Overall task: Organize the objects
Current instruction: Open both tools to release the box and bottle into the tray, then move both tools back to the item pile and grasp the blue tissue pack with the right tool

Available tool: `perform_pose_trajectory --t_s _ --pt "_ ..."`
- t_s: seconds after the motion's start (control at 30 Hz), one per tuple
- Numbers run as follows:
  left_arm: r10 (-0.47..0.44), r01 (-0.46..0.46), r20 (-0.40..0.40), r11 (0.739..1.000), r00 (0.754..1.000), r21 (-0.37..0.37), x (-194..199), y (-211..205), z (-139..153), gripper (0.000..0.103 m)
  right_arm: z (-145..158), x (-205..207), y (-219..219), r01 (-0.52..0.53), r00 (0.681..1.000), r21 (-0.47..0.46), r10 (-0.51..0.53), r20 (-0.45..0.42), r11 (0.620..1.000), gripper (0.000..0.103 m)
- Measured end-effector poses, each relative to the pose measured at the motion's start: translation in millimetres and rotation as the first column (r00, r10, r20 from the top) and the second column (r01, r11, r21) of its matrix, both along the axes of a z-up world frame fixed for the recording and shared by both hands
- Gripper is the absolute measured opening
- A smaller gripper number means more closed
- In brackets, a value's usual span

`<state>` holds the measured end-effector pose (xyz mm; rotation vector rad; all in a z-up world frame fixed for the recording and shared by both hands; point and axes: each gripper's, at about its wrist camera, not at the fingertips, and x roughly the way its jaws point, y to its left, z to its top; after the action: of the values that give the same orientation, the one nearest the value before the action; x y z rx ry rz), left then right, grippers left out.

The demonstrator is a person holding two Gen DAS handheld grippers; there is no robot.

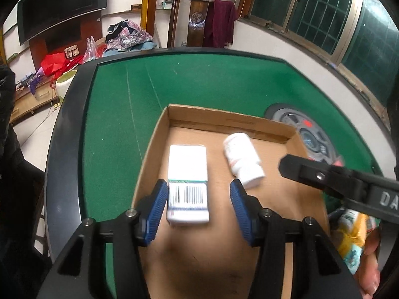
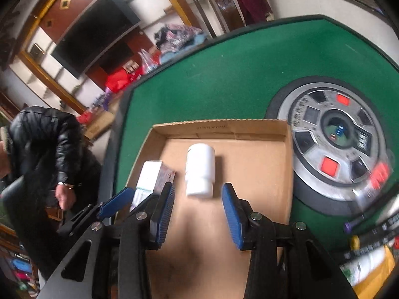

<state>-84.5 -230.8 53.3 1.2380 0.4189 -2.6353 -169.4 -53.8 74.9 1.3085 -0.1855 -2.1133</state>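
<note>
Left wrist: barcode on white box (image 1: 187, 184), left gripper (image 1: 198, 208) spread wide, empty. Right wrist: right gripper (image 2: 197, 215) released behind white bottle (image 2: 200, 172); lower-right packages blurred.

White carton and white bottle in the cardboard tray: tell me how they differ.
The white carton is a flat rectangular box with a barcode on its top face; the white bottle is round, with a narrower cap end. The carton sits in the tray's left half, between the left gripper's open fingers; the bottle lies on its side nearer the middle, outside them. Both are white and rest inside the cardboard tray.
</note>
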Motion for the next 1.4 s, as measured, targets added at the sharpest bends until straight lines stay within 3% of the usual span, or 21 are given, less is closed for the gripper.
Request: perform_pose_trajectory --t_s 0.13,0.3,0.4,0.5,0.63,0.7,0.77,0.83,0.97,1.1,1.23,1.27,1.3,1.33,1.4 --pt "-0.018 0.018 -0.062 1.000 0.998 -0.009 21.7 25.6 15.2 0.051 5.8 29.8 29.3 -0.023 0.999 -0.054 0.021 -0.041 0.998 0.051" --pt "-0.066 0.072 -0.132 0.996 0.989 0.043 46.4 72.2 18.5 0.053 2.5 52.5 78.9 -0.023 0.997 -0.074 0.017 -0.081 0.997 0.051" --pt "-0.109 0.110 -0.138 0.994 0.984 0.001 55.5 107.1 19.1 0.053 -1.8 61.3 114.8 -0.008 0.996 -0.071 0.001 -0.090 0.997 0.051" --pt "-0.109 0.105 -0.152 0.994 0.982 -0.038 61.0 126.1 27.9 0.053 -16.8 64.7 135.6 -0.018 0.999 -0.063 0.015 -0.047 0.998 0.052" --pt "-0.039 0.041 -0.172 0.999 0.984 0.013 74.9 131.5 35.8 0.053 -28.9 64.9 161.0 0.003 1.000 -0.110 -0.004 -0.005 0.994 0.052" --pt "0.005 0.001 -0.152 0.999 0.988 0.037 81.5 136.1 30.7 0.054 -29.3 68.0 169.2 -0.005 1.000 -0.085 0.003 -0.025 0.996 0.052" --pt "-0.044 0.054 -0.138 0.996 0.989 0.069 82.4 150.4 23.7 0.054 -28.0 73.6 180.2 -0.026 0.998 -0.071 0.022 -0.051 0.997 0.052" --pt "-0.093 0.100 -0.134 0.994 0.987 0.044 82.3 167.6 20.0 0.054 -31.9 76.0 186.8 -0.045 0.997 -0.038 0.042 -0.058 0.998 0.060" --pt "-0.134 0.134 -0.159 0.991 0.978 -0.005 85.3 183.9 16.0 0.054 -49.8 81.3 196.8 -0.076 0.996 -0.002 0.076 -0.043 0.997 0.062" --pt "-0.194 0.186 -0.154 0.981 0.969 -0.060 87.0 191.8 12.0 0.054 -54.9 88.6 192.3 -0.130 0.989 0.053 0.133 -0.068 0.990 0.074" --pt "-0.211 0.199 -0.156 0.976 0.965 -0.091 87.2 194.0 12.1 0.054 -57.1 104.0 169.9 -0.191 0.965 0.203 0.221 -0.139 0.960 0.083" --pt "-0.216 0.203 -0.159 0.975 0.963 -0.095 87.8 194.7 12.6 0.054 -59.9 109.3 162.2 -0.181 0.958 0.267 0.231 -0.170 0.947 0.083" --pt "-0.218 0.204 -0.160 0.974 0.963 -0.099 88.1 195.4 12.7 0.054 -61.0 113.2 158.0 -0.162 0.953 0.313 0.231 -0.196 0.936 0.075" --pt "-0.221 0.207 -0.159 0.973 0.962 -0.104 88.0 196.5 12.6 0.054 -61.9 115.0 155.8 -0.146 0.948 0.352 0.233 -0.216 0.924 0.061" --pt "-0.230 0.215 -0.155 0.971 0.961 -0.105 87.3 198.0 11.4 0.054 -61.2 116.2 158.3 -0.140 0.946 0.369 0.234 -0.224 0.919 0.048"
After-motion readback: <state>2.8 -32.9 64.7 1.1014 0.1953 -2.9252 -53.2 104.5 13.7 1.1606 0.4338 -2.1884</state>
